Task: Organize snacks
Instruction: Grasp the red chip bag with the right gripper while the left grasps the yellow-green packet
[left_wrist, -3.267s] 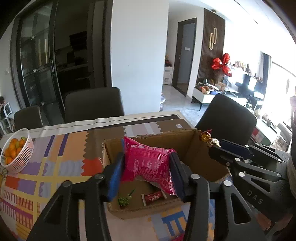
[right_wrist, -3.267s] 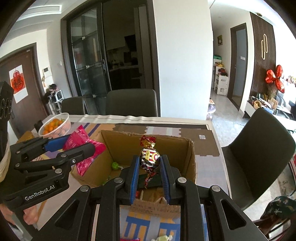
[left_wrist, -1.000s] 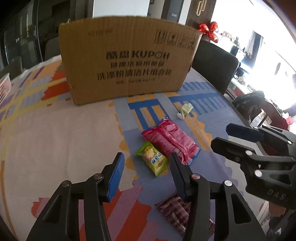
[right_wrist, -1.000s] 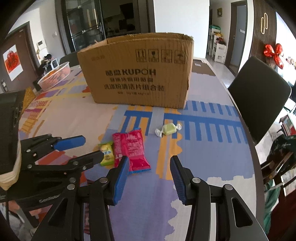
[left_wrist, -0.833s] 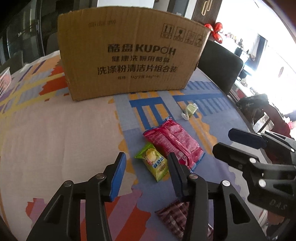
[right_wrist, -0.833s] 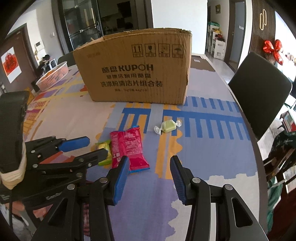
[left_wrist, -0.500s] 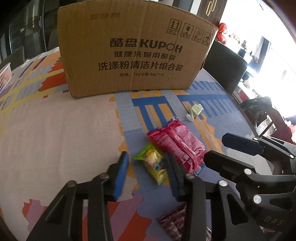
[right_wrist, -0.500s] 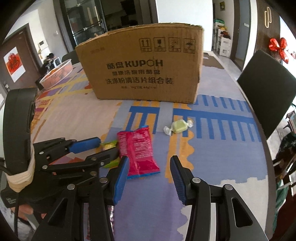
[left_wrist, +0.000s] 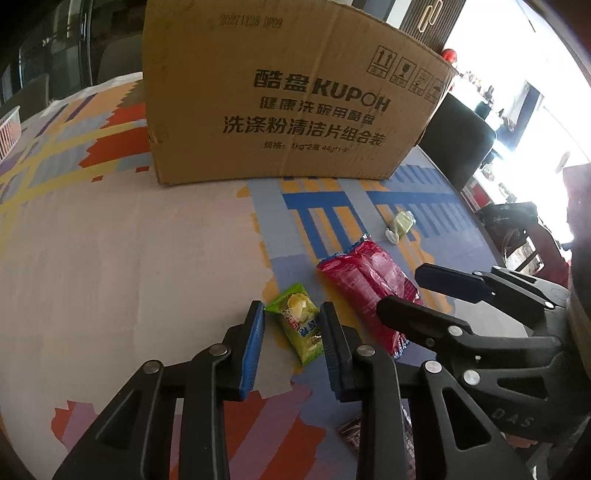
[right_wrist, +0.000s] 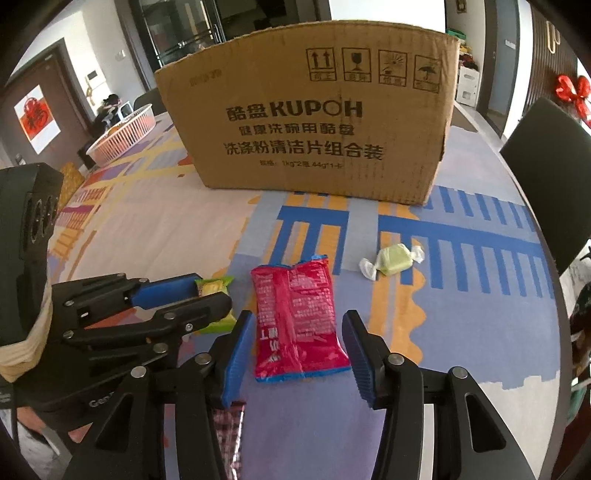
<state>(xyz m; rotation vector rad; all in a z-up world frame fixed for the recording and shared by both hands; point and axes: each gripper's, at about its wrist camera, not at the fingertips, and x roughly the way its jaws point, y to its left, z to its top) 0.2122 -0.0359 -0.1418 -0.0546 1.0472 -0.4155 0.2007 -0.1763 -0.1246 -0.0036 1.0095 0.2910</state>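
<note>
Printed in dark letters on the cardboard box (right_wrist: 306, 110): "KUPOH", Chinese lines beneath, "1kg*2", four handling symbols; date stamp "20271128 DP09" near the top edge. Embossed on the right gripper (left_wrist: 399, 291): "DAS". On the left gripper (right_wrist: 212, 293): "Gen", partly hidden.

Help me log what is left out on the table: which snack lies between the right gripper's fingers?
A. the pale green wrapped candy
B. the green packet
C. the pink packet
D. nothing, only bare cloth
C: in the right wrist view the pink packet lies flat on the tablecloth between the right gripper's blue fingers, which stand clear of it on both sides.
</note>
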